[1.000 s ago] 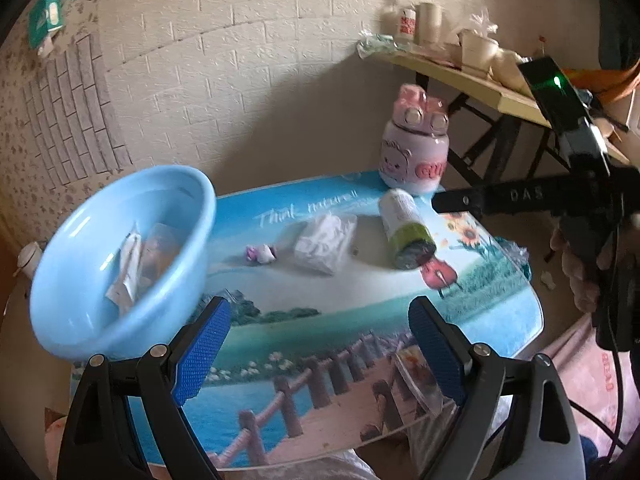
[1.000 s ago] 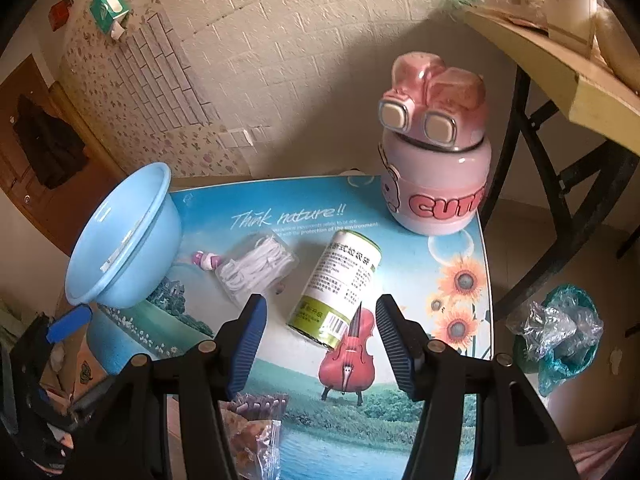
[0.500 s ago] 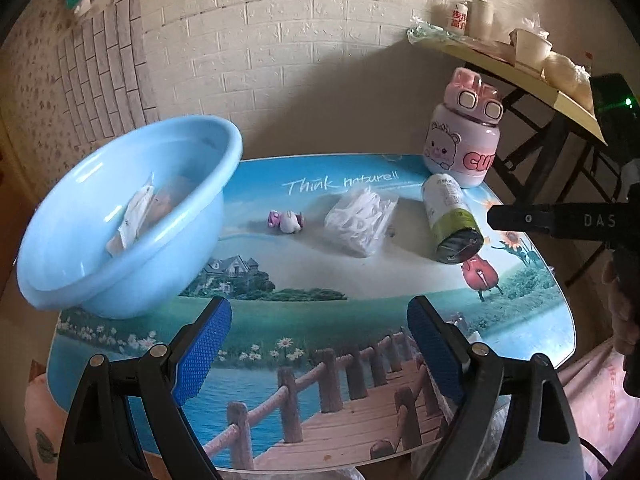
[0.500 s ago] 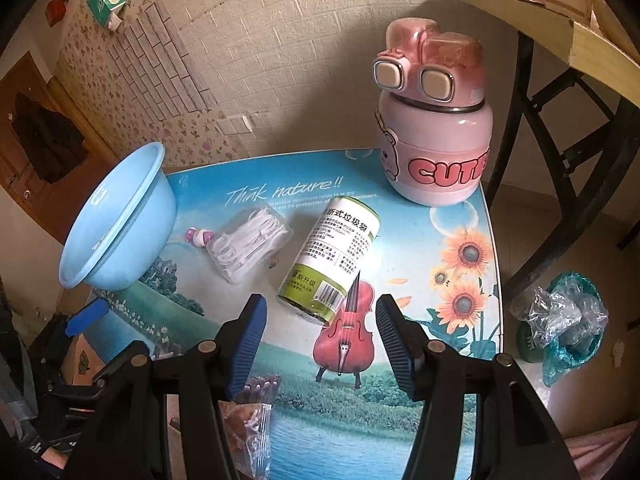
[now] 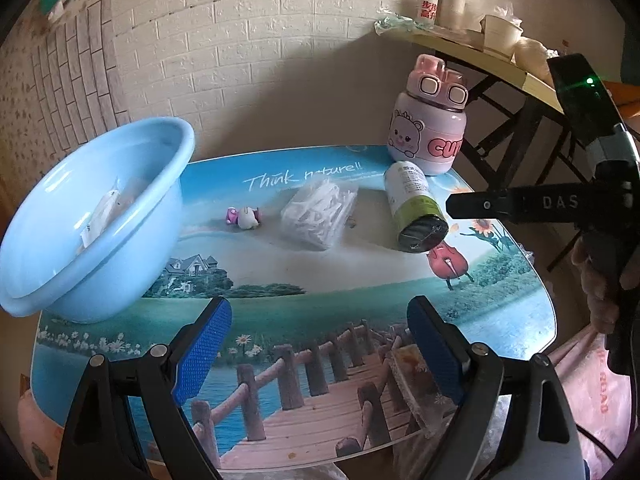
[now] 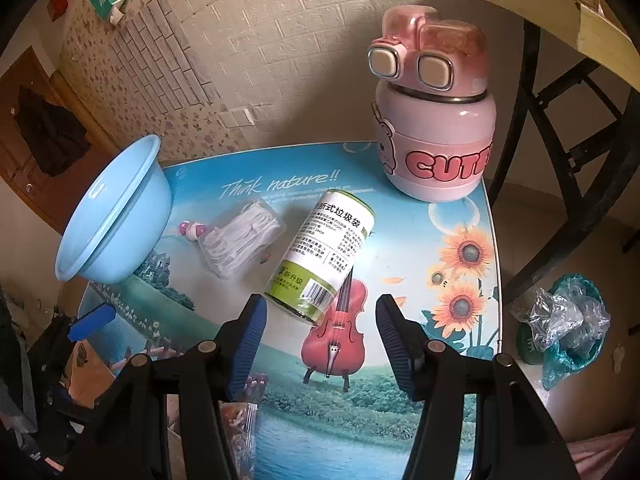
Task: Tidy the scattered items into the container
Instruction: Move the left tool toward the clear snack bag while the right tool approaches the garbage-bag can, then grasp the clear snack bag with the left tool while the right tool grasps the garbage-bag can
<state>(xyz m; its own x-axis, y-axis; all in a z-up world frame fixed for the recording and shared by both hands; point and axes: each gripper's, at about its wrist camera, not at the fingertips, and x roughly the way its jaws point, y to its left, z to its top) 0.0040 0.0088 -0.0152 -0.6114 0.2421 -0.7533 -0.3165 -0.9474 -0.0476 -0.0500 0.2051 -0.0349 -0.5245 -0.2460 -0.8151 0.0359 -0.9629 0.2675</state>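
Your round light-blue plastic basin (image 5: 100, 216) held pale flat packets (image 5: 102, 216); your left gripper (image 5: 320, 344) and right gripper (image 6: 320, 336) both gaped apart, empty, near the lying white-and-green canister (image 6: 324, 256).

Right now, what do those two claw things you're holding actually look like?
Both are black plastic tongs with silver rivets. The left gripper has bright blue cross-hatched pads; the right gripper has darker blue ribbed pads. From the left camera, the right one's body shows white "DAS" lettering, a green light and a black cable.

Right gripper (image 6: 320, 334) jaws spread, empty, above lying canister (image 6: 323, 255)
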